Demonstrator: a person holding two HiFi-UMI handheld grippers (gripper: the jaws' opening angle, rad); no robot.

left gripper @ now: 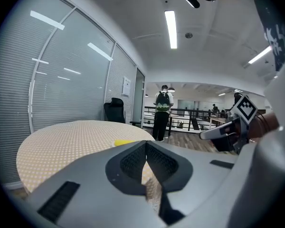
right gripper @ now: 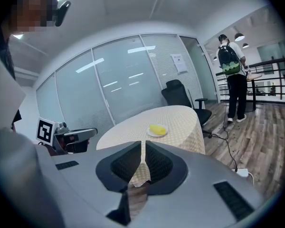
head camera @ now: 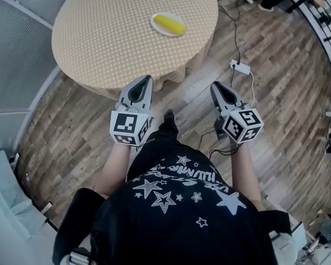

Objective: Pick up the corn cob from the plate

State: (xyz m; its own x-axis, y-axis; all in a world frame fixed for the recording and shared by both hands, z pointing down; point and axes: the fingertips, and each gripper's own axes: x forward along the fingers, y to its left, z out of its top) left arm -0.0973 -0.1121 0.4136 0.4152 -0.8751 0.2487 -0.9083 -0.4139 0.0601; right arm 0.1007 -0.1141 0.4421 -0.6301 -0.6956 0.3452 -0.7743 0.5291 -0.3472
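- The round table is just ahead of both grippers. I think I could bump its edge if I come in too low, and that could shake everything on it.
- A white cable lies on the floor ahead of the right gripper. A foot could catch on it.
- The right gripper and the left gripper are both clenched tight, tips together, with nothing in them. If I reach in like that, the closed tips would only push the corn away. One of them has to open first.
- The plate could slide on the cloth if I poke it from the side.
- The corn cob lies on the plate, well ahead of both grippers and between their two lines. It is round, so I think it could roll off or slip out of a weak pinch.
- The floor is made of wood planks in brown and grey stripes.
- The table has a soft tan cloth with tiny dots. The cloth hangs over the edge in folds.
- The grippers are smooth grey plastic that narrows to a point, with dark bumpy pads inside.
- The plate is small, white, flat and looks hard.
- The corn cob is yellow, long with rounded ends, and probably bumpy.
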